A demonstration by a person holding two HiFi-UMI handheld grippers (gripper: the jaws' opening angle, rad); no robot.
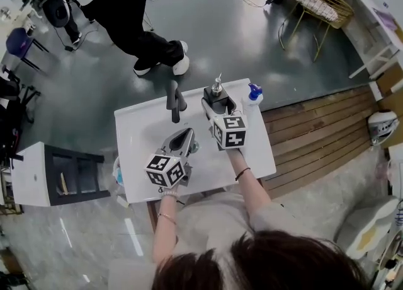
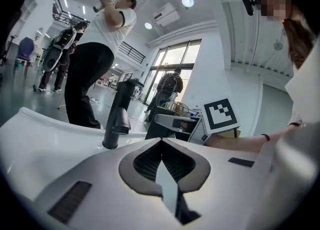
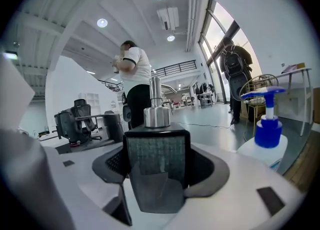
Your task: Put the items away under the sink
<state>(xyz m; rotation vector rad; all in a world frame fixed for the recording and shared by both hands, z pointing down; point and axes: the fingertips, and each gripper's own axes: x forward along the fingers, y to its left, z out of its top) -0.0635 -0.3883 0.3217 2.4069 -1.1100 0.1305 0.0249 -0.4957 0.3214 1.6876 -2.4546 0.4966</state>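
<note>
Black dispenser (image 3: 156, 141), base seemingly behind hand-held gripper (image 3: 160, 171)

A person in black trousers and white shoes (image 1: 135, 27) stands on the glossy grey floor (image 1: 239, 36). A gold wire chair (image 1: 318, 5) stands far right, well apart from a white shelf unit (image 1: 50, 175) at left.

The faucet (image 1: 174, 101) stands on the counter's (image 1: 135, 150) far side; right of it comes the pump dispenser (image 1: 217, 90), then the spray bottle (image 1: 254, 93) (at the far right corner).
</note>
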